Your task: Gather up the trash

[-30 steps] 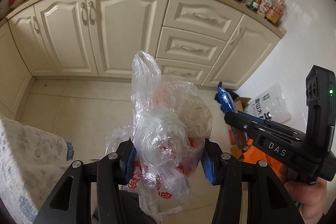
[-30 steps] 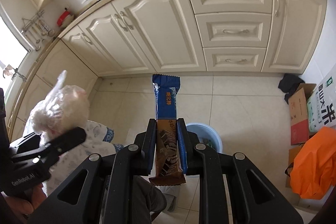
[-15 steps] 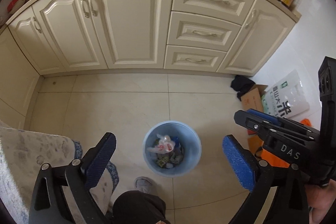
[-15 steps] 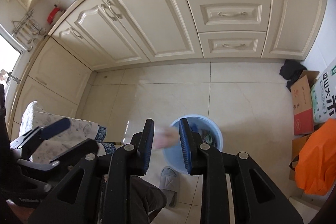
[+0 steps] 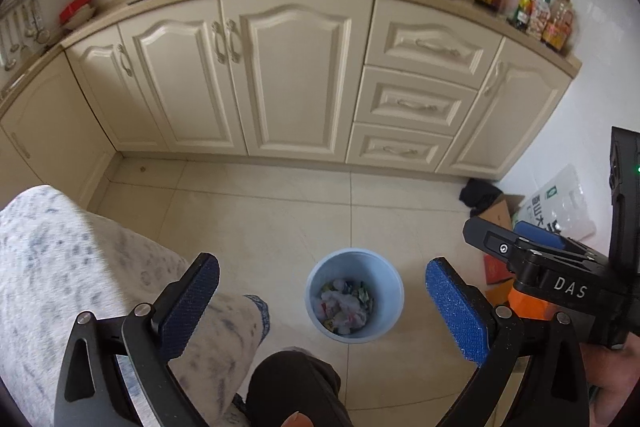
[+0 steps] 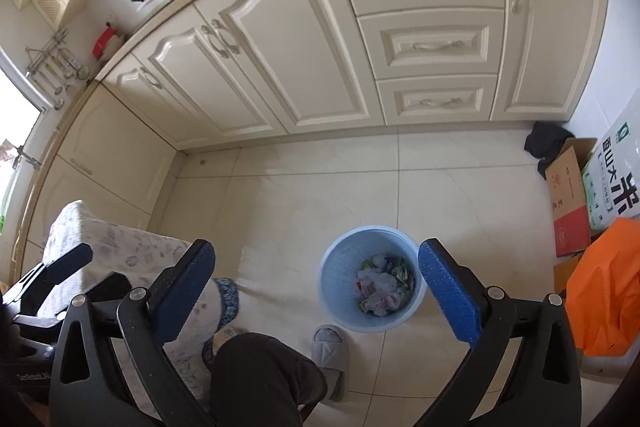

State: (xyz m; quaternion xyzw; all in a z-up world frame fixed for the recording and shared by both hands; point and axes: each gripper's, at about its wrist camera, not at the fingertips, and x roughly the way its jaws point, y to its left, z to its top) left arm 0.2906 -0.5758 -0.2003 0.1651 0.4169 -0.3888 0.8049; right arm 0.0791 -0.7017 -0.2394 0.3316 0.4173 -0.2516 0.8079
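A light blue trash bin [image 5: 390,277] stands on the tiled floor below both grippers; it also shows in the right wrist view [image 6: 340,281]. Crumpled plastic bags and wrappers [image 5: 344,307] lie inside it, also seen from the right wrist [image 6: 382,287]. My left gripper [image 5: 322,301] is open and empty, high above the bin. My right gripper [image 6: 316,293] is open and empty, also above the bin. The right gripper's body [image 5: 560,267] shows at the right of the left wrist view.
Cream kitchen cabinets [image 5: 296,79] line the far wall. A cloth-covered table [image 5: 80,275] is at the left. A cardboard box [image 6: 568,187], a rice bag [image 6: 612,175] and an orange bag [image 6: 604,287] sit at the right. The person's knee [image 6: 256,375] and slipper [image 6: 332,351] are below.
The left gripper opened and dropped its plastic bag into the bin. The right gripper opened wide and its snack wrapper is gone from the jaws. Both views tilted back up.
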